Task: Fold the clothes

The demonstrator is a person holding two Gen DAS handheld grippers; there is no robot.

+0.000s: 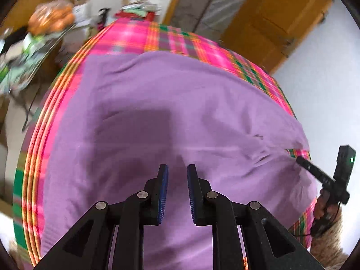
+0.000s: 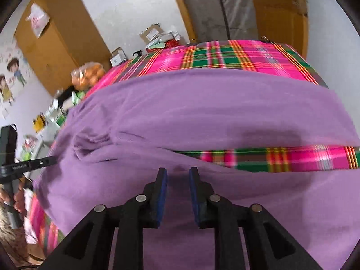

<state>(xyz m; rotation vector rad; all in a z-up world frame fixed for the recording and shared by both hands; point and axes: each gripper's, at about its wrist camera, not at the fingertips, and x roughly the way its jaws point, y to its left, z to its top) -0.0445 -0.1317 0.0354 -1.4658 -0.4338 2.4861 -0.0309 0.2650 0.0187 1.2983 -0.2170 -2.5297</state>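
A big purple garment (image 1: 171, 112) lies spread out on a bench covered with a bright pink, green and orange checked cloth (image 1: 139, 36). The purple garment takes up most of the bench top, and the checked cloth shows around its edges. In the right wrist view the purple garment (image 2: 202, 103) has a soft fold near the front, and a strip of the checked cloth (image 2: 281, 157) peeks out in a gap between two parts of it. The left tongs (image 1: 177, 173) hang just above the purple garment with a narrow gap between the two blue pads, and nothing is held between them. The right tongs (image 2: 177, 175) hang over the near part of the garment, also with a narrow gap and nothing pinched. In the left wrist view the right tongs show at the right edge, with a hand (image 1: 321, 207) holding the handle, near the garment's crumpled corner. In the right wrist view the left tongs show at the left edge, their tip close to a bunched bit of the purple garment. A bag of orange fruit (image 2: 90, 76) sits beyond the bench's left side, and a brown wooden door (image 1: 276, 15) stands behind the bench.
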